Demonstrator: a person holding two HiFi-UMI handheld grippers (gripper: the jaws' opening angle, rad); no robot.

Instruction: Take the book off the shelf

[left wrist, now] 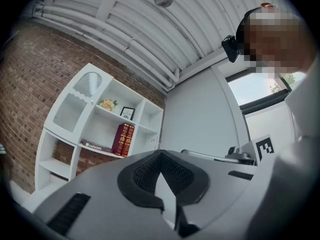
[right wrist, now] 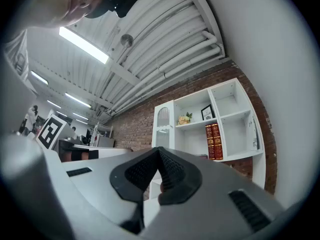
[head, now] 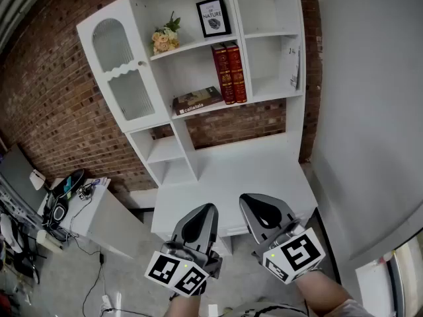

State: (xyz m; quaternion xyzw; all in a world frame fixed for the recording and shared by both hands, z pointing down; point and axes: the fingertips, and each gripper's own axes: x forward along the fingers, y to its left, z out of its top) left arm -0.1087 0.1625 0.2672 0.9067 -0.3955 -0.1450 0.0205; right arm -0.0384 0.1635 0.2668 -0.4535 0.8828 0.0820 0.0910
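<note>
Two red books [head: 229,73] stand upright on the middle shelf of a white shelf unit [head: 198,144] against a brick wall. A brown book [head: 197,100] lies flat to their left on the same shelf. Both grippers are held low and well short of the shelf, over the front of the white desk top [head: 251,170]. My left gripper [head: 206,209] is shut and holds nothing. My right gripper [head: 250,199] is also shut and holds nothing. The red books [left wrist: 123,139] show far beyond the left gripper [left wrist: 160,156], and the red books [right wrist: 213,141] show to the right of the right gripper [right wrist: 159,151].
A framed print [head: 213,16] and a small bunch of flowers [head: 165,39] sit on the shelf above the books. A thin booklet [head: 295,65] leans in the right compartment. A glass cabinet door [head: 122,78] closes the left side. A side table with cables [head: 73,197] stands at the left.
</note>
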